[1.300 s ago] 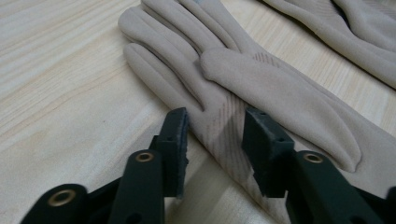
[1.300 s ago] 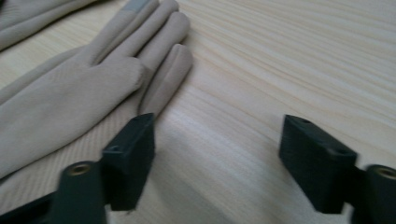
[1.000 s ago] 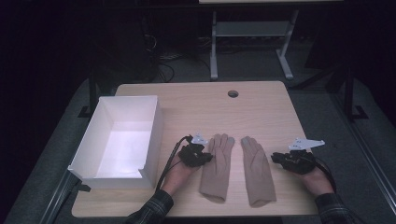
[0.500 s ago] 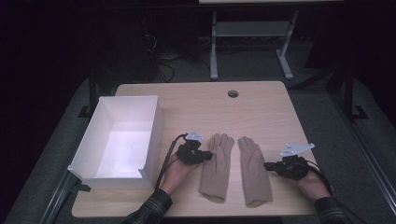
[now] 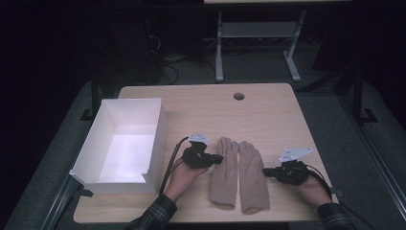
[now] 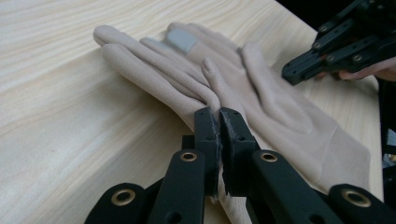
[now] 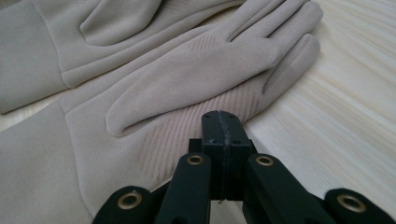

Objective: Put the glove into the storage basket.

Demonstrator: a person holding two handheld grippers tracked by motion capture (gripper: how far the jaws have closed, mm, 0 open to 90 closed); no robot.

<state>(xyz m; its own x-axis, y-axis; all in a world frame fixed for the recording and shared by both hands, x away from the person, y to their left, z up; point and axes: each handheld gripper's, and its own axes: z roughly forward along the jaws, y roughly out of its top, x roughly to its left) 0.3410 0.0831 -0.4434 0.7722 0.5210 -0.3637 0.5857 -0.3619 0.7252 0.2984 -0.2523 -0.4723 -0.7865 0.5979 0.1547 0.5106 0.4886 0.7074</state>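
Observation:
Two beige gloves lie side by side, fingers pointing away, near the front of the wooden table [image 5: 273, 115]. My left gripper [image 5: 219, 158] is shut on the left glove [image 5: 225, 175] at its outer edge; in the left gripper view fabric shows between the closed jaws of the left gripper [image 6: 219, 113], with the left glove [image 6: 154, 70] just beyond. My right gripper [image 5: 265, 171] is shut on the outer edge of the right glove [image 5: 251, 179]. The right gripper view has the right gripper [image 7: 223, 115] pinching the right glove [image 7: 196, 65] at its ribbed palm side.
An open white box [image 5: 157, 136] stands at the table's left, close to the left hand. A round cable hole [image 5: 238, 96] sits near the far edge. A metal frame [image 5: 219, 48] stands on the dark floor beyond.
My right gripper has moved left and drawn the right glove up against the left glove. The left gripper has barely shifted.

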